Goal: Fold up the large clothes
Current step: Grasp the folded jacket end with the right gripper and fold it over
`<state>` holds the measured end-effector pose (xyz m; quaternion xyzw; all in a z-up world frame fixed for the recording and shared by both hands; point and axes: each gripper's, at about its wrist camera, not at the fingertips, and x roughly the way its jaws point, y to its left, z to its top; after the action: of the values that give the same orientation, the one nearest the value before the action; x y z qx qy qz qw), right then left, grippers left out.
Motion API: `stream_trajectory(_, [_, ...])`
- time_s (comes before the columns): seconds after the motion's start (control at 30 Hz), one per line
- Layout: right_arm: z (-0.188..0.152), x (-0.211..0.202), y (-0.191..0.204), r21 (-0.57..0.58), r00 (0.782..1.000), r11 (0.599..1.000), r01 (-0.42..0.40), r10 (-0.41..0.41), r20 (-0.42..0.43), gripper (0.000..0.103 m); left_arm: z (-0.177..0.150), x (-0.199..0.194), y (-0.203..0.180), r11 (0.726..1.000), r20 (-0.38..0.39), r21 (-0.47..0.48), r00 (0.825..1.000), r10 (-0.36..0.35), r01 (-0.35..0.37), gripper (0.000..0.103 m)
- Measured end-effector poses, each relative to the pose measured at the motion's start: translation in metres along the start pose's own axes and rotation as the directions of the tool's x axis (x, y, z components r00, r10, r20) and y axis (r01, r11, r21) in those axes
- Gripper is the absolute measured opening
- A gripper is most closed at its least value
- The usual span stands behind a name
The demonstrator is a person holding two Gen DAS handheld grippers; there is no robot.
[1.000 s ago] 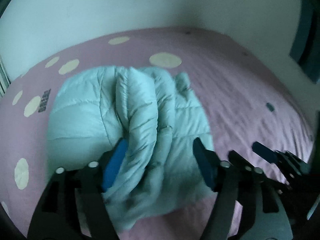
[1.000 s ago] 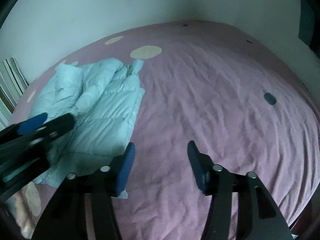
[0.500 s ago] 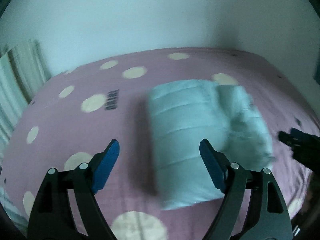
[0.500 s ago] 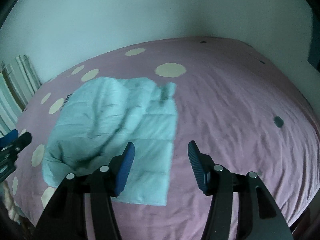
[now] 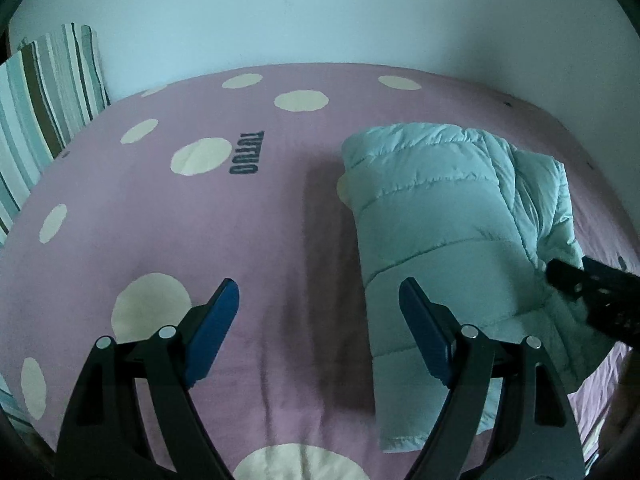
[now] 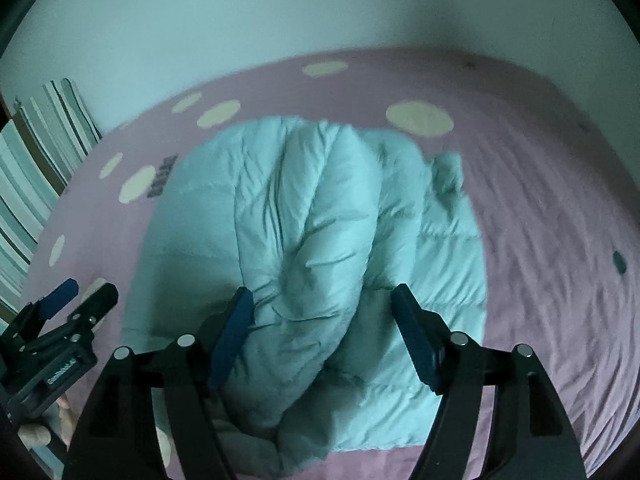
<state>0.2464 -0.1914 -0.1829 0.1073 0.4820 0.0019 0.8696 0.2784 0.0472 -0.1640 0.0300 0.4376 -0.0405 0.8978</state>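
A light blue quilted puffer jacket [image 6: 312, 240] lies folded into a bundle on the pink bed. In the left wrist view the jacket [image 5: 432, 216] lies to the right of my left gripper [image 5: 318, 304], which is open and empty over bare sheet. My right gripper [image 6: 322, 308] is open, its jaws standing on either side of a raised puffy fold at the jacket's near end without closing on it. The left gripper also shows at the lower left of the right wrist view [image 6: 80, 300]. The right gripper's tip shows at the right of the left wrist view [image 5: 560, 276].
The bed has a pink sheet [image 5: 200, 240] with cream dots and dark lettering [image 5: 246, 152]. A striped pillow [image 5: 44, 92] leans against the pale wall [image 5: 320, 12] at the far left. The bed's near edge runs just below both grippers.
My left gripper let go of the jacket's fold and swung left over bare sheet. My right gripper moved left from bare sheet to straddle the jacket's raised fold.
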Motion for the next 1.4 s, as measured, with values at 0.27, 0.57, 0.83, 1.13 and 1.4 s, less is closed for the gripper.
stream_trajectory(0.27, [-0.002,0.0,0.001,-0.004,0.999,0.999,-0.034,0.034,-0.01,0.007,0.001,0.01,-0.006,0.999,-0.007,0.008,0.999,-0.032,0.032,0.082])
stream_trajectory(0.57, [0.001,-0.019,-0.044,0.034,0.998,0.998,0.05,-0.052,0.046,0.006,0.013,0.014,-0.042,0.984,0.004,0.043,0.985,-0.173,0.173,0.082])
stream_trajectory(0.83, [-0.018,0.026,-0.076,0.088,0.998,0.996,0.03,-0.025,-0.061,0.008,-0.001,0.053,-0.079,0.979,-0.105,0.119,0.983,-0.153,0.165,0.084])
stream_trajectory(1.13, [-0.027,0.057,-0.077,0.094,0.997,0.995,0.017,-0.009,-0.081,0.008,-0.017,0.089,-0.081,0.981,-0.169,0.095,0.974,-0.151,0.168,0.086])
stream_trajectory(1.4, [-0.026,0.022,-0.084,0.098,1.0,0.995,0.001,0.002,-0.03,0.019,-0.009,0.054,-0.07,0.983,-0.112,0.089,0.982,-0.151,0.161,0.083])
